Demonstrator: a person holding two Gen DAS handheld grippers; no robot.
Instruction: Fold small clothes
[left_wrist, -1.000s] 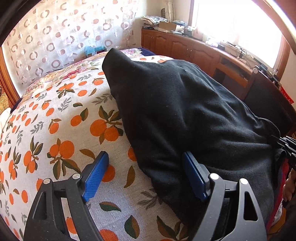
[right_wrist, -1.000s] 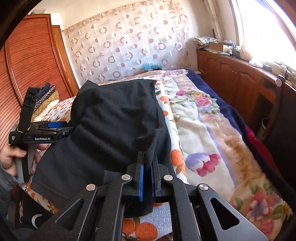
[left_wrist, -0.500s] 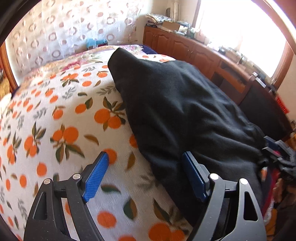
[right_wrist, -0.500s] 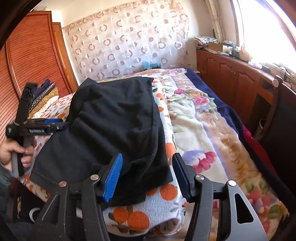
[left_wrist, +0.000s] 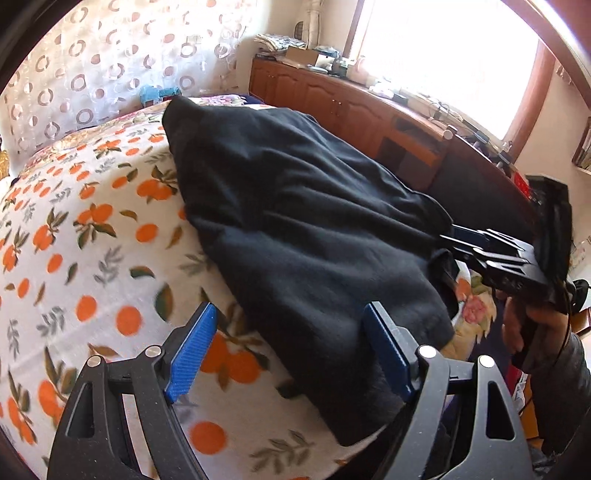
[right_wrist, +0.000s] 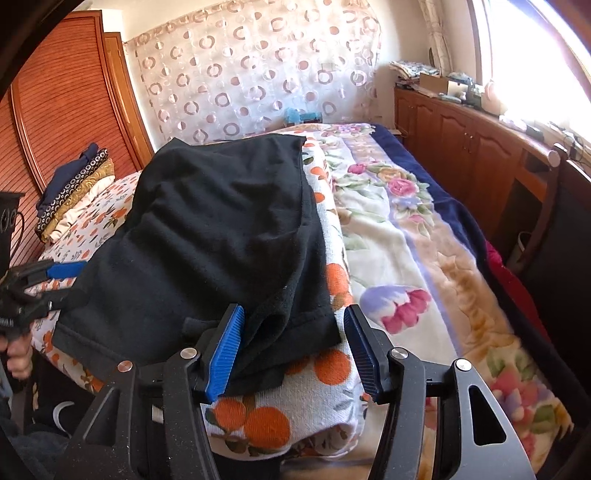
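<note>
Black garment (left_wrist: 295, 229) hides the bedspread (left_wrist: 92, 258) beneath.

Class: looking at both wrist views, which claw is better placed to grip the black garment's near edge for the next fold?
Right, probably. The right claw is open astride the black garment corner; the left claw straddles mostly bedspread.

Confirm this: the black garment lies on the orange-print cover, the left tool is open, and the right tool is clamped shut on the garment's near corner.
Not quite. The right tool is open, as the right wrist view shows: its blue pads stand apart, with the near corner of the black garment lying loose between them. The rest holds: the garment lies on the orange-print cover, and the left tool is open.
</note>
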